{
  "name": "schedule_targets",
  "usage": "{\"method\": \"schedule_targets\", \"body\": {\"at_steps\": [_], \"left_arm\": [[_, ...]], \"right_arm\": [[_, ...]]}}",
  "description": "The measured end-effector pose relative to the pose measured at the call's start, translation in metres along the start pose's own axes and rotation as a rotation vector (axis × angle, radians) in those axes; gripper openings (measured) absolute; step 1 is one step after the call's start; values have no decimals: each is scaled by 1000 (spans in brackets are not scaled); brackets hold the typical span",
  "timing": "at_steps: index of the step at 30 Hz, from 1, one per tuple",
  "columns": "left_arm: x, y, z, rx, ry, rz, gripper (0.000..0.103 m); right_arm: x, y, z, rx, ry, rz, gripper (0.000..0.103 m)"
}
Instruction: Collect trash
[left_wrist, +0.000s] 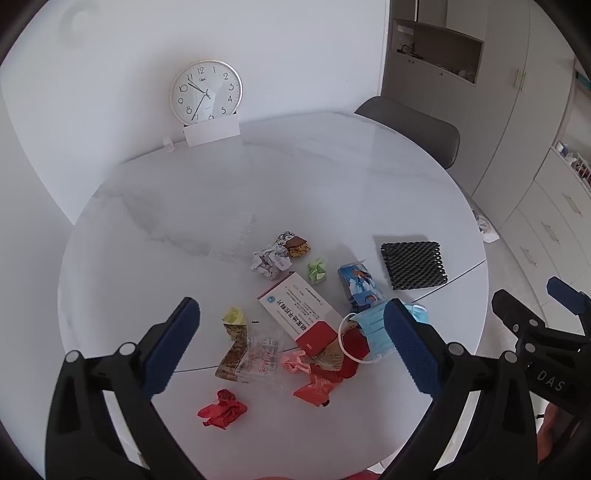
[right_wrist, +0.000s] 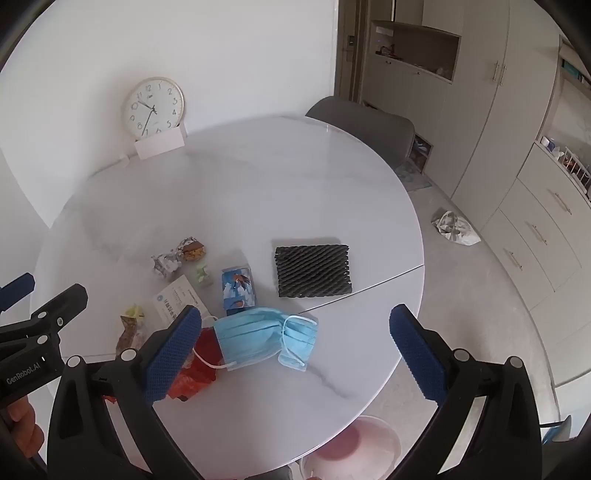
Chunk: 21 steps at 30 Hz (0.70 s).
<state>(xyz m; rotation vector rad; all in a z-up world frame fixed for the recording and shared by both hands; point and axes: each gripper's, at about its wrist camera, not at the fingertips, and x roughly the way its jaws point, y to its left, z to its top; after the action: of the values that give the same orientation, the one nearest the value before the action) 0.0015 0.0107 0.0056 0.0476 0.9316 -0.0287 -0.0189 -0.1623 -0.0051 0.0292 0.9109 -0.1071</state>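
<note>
Trash was scattered mid-desk: a blue face mask (right_wrist: 258, 338) at lower centre of the right wrist view, a red-white box (left_wrist: 301, 314) and red crumpled wrappers (left_wrist: 221, 408) w/ other scraps at lower centre of the left wrist view. A black foam net (right_wrist: 312, 271) was seen centre-right, apart. Left claw (left_wrist: 291, 345) and right claw (right_wrist: 295, 352) were held wide apart above the desk (right_wrist: 258, 184), nothing gripped. A clock (left_wrist: 206, 92) was propped upper left.
</note>
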Motion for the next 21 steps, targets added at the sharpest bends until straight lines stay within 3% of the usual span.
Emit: {"method": "schedule_targets", "body": {"at_steps": [21], "left_arm": [[-1, 3, 1, 0, -1, 1, 95]], "right_arm": [[-1, 7, 0, -5, 2, 2, 101]]}}
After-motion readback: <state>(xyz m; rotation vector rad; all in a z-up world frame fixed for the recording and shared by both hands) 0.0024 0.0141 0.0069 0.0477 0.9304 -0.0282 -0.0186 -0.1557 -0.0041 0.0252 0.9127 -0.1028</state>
